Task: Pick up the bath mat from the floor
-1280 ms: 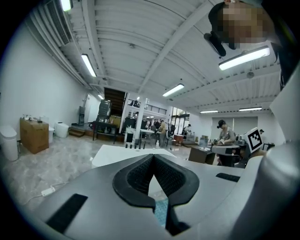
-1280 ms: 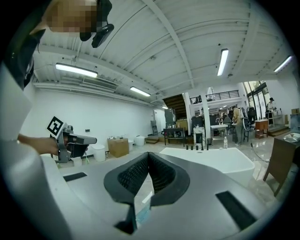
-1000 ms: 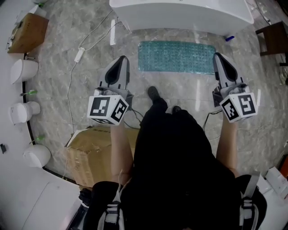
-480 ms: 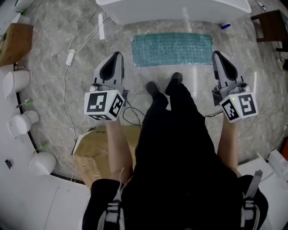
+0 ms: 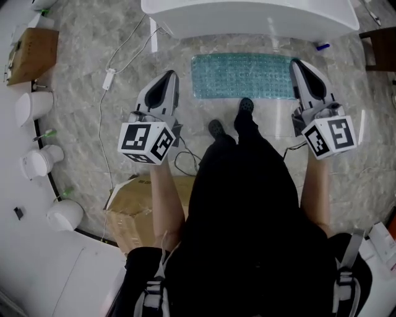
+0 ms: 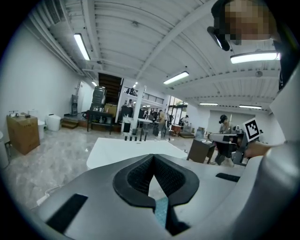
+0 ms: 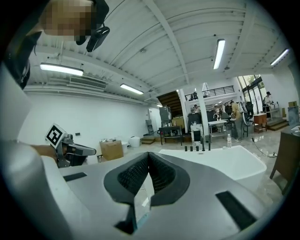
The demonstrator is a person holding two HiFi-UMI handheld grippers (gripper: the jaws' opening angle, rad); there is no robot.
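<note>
My own dark clothing fills the middle of the head view and hides the floor beneath me, and part of the cardboard box [image 5: 133, 207] by my left leg. The bath mat [image 5: 242, 75] lies flat on the marble floor right against the white tub [image 5: 247, 18], whose far side is cut off at the top edge. The mat's right end slips behind the nose of my right gripper [image 5: 297, 64], so I cannot see that corner. My left gripper [image 5: 167, 77] hangs off the mat's left end, over bare floor. Both sets of jaws are pressed together at the tips with nothing clamped; behind the left ones only a thin teal sliver of mat shows, and what shows behind the right ones is too small to read. Since half a second ago my front shoe [image 5: 246, 105] has come up to the mat's near edge, and the right nose, then beside the mat, now overlaps it
</note>
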